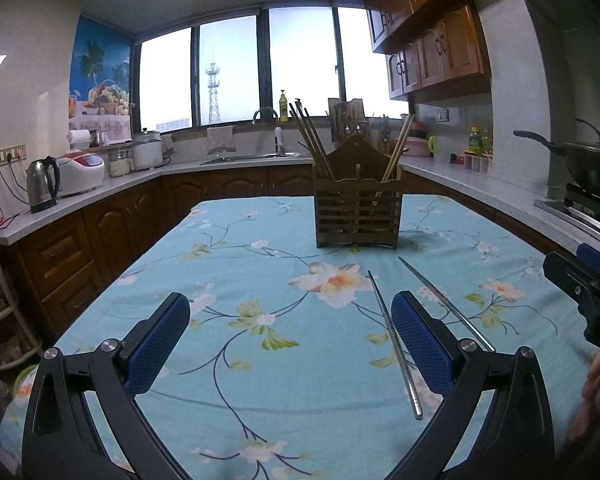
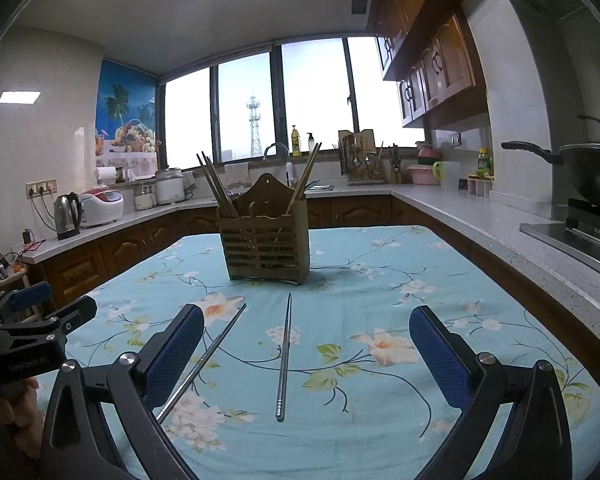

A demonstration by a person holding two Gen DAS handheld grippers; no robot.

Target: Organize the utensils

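Blue-padded, the left gripper (image 1: 290,334) hung with its jaws wide apart, holding nothing. Two steel chopsticks (image 2: 284,360) lay on the flowered tablecloth (image 2: 380,280) toward its near edge. The wooden holder (image 2: 265,248) stood toward the far edge. The right gripper (image 2: 306,346) was spread apart, empty.

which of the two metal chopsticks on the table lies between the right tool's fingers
The metal chopstick pointing straight at the wooden chopstick holder lies between the open right tool's fingers. The other chopstick slants beside that tool's left finger, partly hidden.
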